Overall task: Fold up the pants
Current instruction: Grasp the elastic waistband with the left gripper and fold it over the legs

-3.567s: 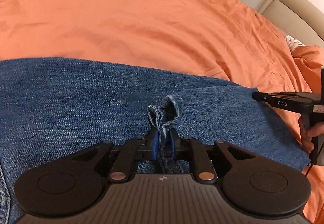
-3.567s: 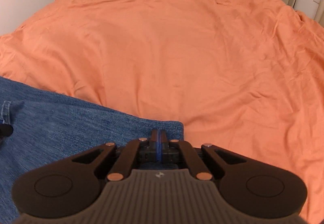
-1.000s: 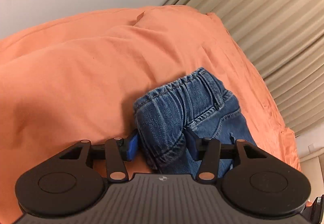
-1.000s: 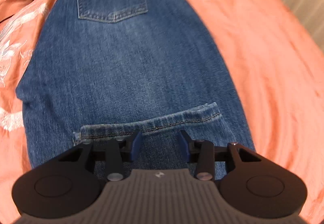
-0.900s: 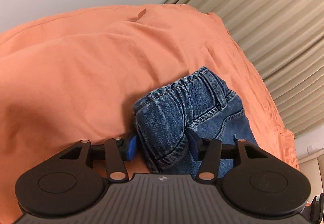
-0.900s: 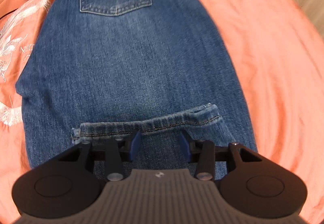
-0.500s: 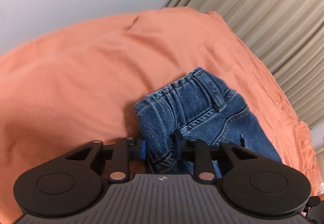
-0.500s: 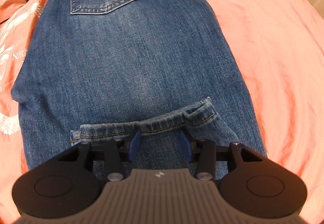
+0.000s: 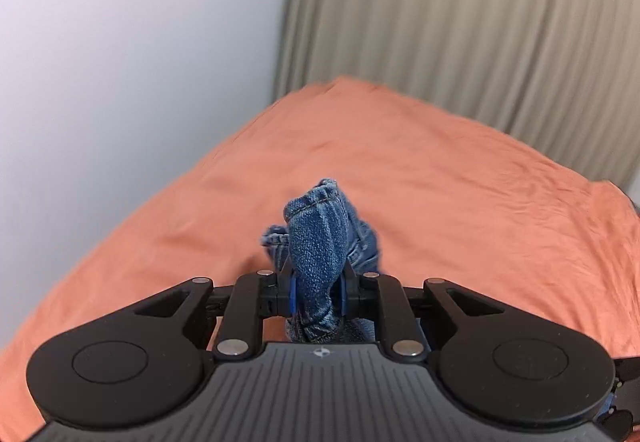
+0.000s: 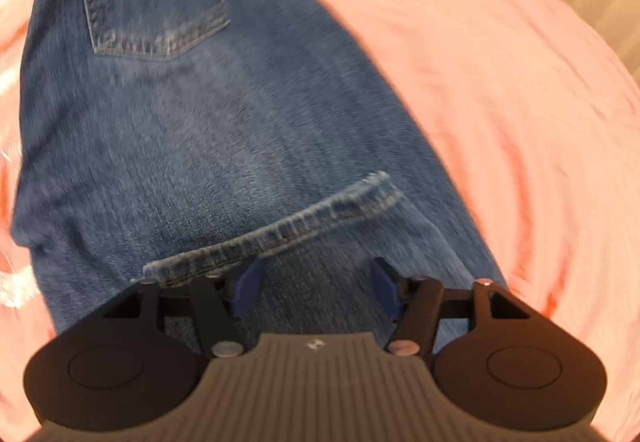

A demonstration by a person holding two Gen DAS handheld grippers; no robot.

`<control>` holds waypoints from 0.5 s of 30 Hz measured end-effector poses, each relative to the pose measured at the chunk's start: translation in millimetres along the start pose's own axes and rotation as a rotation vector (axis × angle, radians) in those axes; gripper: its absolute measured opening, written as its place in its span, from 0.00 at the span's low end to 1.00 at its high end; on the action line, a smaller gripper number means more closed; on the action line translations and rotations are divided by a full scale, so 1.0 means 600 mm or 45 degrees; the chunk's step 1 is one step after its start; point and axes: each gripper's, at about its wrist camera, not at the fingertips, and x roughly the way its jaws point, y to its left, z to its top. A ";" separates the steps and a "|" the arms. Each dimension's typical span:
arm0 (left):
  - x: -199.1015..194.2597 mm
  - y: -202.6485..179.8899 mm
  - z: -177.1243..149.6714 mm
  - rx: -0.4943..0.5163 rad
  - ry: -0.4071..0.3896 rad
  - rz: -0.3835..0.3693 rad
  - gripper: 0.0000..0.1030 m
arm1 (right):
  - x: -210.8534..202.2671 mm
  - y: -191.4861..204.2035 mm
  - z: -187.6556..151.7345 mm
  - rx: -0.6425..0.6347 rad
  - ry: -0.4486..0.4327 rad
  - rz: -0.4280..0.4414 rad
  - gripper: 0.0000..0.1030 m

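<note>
Two grippers worked jeans (image 10: 224, 146) on orange bed (image 9: 460, 178): left gripper (image 9: 317, 292), jaws just closed, pinched bunched waistband above bed, probably for next fold; right gripper (image 10: 316, 284), jaws just spread, hovered over hem (image 10: 280, 234), nothing gripped.

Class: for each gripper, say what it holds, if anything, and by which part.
The left gripper has just closed on the jeans, pinching a bunched fold at the waistband end. The right gripper has just opened above the hem, holding nothing.
</note>
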 end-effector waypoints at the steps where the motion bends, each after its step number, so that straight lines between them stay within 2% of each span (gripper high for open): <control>1: -0.015 -0.027 0.005 0.040 -0.021 -0.018 0.17 | -0.014 -0.001 -0.011 0.022 -0.030 -0.007 0.68; 4: -0.056 -0.121 0.011 0.182 -0.081 -0.042 0.17 | -0.052 -0.011 -0.051 0.090 -0.078 -0.028 0.69; 8: -0.091 -0.252 -0.013 0.385 -0.128 -0.105 0.17 | -0.100 -0.033 -0.118 0.210 -0.133 -0.029 0.69; 11: -0.095 -0.346 -0.054 0.542 -0.137 -0.169 0.17 | -0.132 -0.052 -0.168 0.301 -0.156 -0.041 0.69; 15: -0.078 -0.457 -0.141 0.753 -0.077 -0.244 0.17 | -0.169 -0.072 -0.236 0.413 -0.145 -0.086 0.69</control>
